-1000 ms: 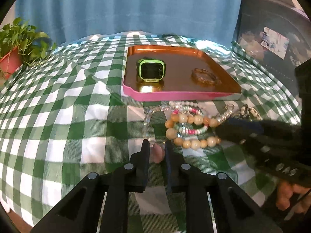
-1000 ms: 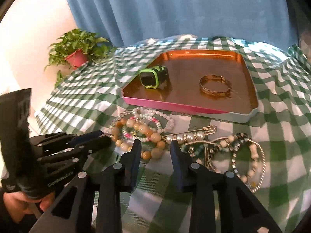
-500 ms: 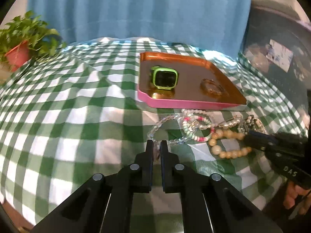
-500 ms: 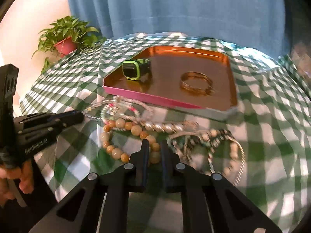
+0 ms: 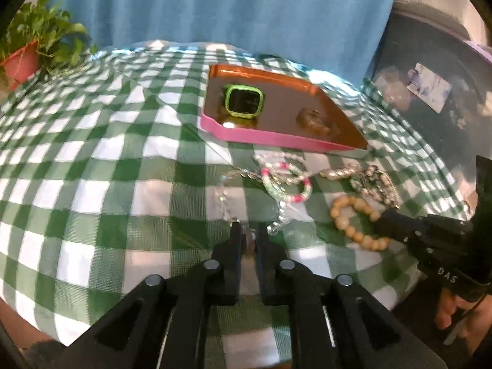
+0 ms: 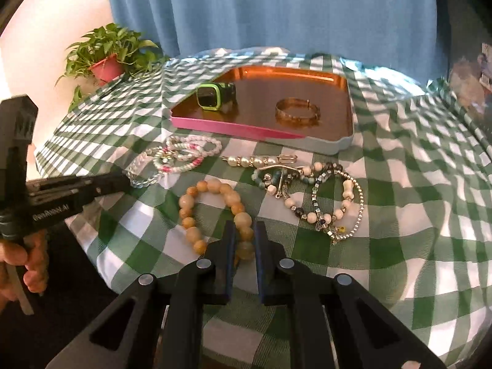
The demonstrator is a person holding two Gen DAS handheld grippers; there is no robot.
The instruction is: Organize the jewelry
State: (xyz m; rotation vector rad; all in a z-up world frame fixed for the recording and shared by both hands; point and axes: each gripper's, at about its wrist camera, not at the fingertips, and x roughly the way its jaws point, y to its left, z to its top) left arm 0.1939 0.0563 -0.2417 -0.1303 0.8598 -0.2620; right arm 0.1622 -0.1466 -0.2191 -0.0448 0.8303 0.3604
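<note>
The left claw (image 5: 247, 230) points down at the green-and-white checked tablecloth (image 5: 92, 153). Its jaws are almost together and opening slightly, with one end of a clear crystal-bead bracelet (image 5: 222, 196) caught between the pads. The rest of that strand trails away ahead of the tips and a little to their left. Just beyond the strand lies a small-bead bracelet in pink, white and pale green (image 5: 295, 190). The right claw (image 6: 244, 227) is closed down to a narrow gap on a bracelet of large round amber beads (image 6: 196, 190). One bead sits between its fingers, and the loop lies on the cloth in front and to the left of the tips. Ahead and to the right of this claw is a tangle of silver chain and mixed bead bracelets (image 6: 326, 196), with a gold pin set with pearls (image 6: 258, 161) just beyond it. Farther ahead of both claws stands a shallow pink-sided tray with a copper-coloured floor (image 6: 233, 129). It holds a black smartwatch with a lime-green rim (image 6: 212, 97) on its left side and a gold bangle (image 6: 296, 112) on its right, the two well apart. A potted green plant in a red pot (image 6: 104, 58) stands far off to the left, in front of a blue curtain (image 6: 276, 9). A person's hand (image 6: 30, 255) grips the left claw's handle.
</note>
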